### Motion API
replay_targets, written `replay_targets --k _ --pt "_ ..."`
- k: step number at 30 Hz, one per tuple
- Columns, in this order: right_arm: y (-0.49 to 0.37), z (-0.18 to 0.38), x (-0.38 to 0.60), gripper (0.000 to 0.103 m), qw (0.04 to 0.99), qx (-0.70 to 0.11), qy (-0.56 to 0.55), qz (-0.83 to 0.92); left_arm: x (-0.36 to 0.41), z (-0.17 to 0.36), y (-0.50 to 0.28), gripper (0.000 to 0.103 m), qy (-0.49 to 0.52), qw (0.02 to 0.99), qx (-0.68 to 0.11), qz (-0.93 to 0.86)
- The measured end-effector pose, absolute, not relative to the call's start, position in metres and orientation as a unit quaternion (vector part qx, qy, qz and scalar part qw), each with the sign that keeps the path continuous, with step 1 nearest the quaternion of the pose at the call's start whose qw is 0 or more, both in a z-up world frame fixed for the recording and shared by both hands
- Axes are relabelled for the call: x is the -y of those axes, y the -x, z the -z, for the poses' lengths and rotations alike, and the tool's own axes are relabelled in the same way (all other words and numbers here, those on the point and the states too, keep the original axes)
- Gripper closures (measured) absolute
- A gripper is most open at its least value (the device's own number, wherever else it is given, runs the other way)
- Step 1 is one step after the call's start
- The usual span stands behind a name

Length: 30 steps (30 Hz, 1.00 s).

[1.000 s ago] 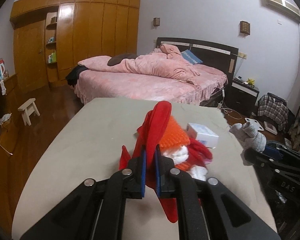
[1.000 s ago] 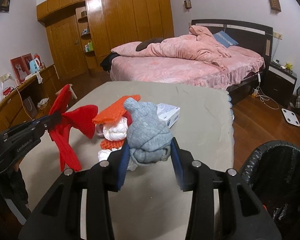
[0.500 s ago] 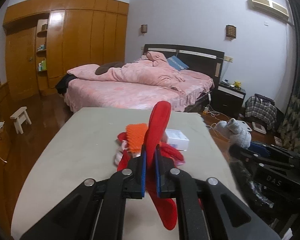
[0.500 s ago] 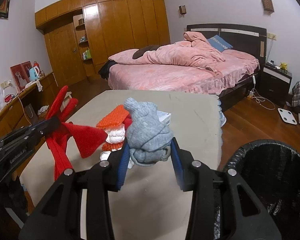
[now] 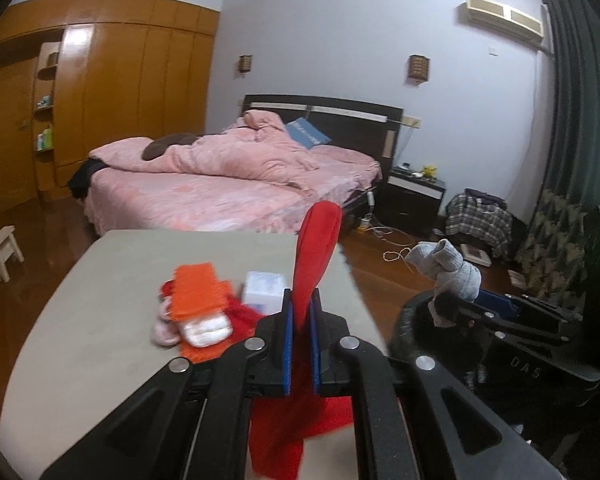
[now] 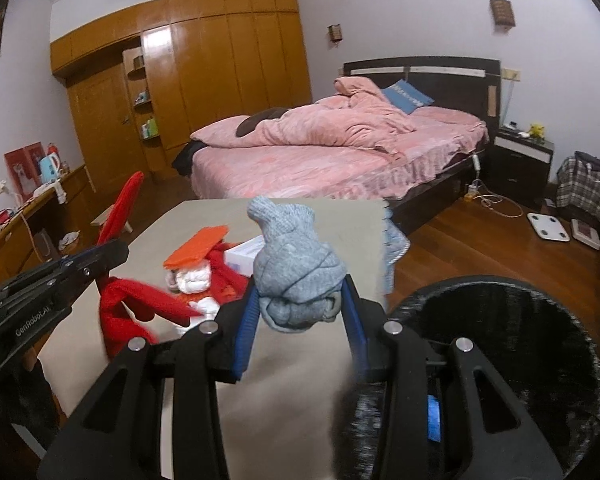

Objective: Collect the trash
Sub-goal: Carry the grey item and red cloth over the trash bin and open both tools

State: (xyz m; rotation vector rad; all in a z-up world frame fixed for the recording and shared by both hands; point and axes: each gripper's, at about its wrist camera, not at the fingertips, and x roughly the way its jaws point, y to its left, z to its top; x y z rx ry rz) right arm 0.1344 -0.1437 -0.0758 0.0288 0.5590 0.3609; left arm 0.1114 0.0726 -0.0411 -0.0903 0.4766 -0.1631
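Both grippers have drifted rightward since a second ago, away from the pile of orange and white socks on the beige table. The left gripper stays pinched on the red sock, the right gripper stays clamped on the grey sock bundle. Only the right wrist view shows the black-lined trash bin wide open, now much closer beneath.
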Motion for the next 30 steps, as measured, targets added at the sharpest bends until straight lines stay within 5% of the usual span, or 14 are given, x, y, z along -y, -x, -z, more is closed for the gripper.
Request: replay_targets --k 30 --pt "-0.103 0.082 0.312 0.065 0.963 -0.265 -0.045 0.000 0.113 0.033 -0.155 0.096 0.021 0.935 -0.234 0.265"
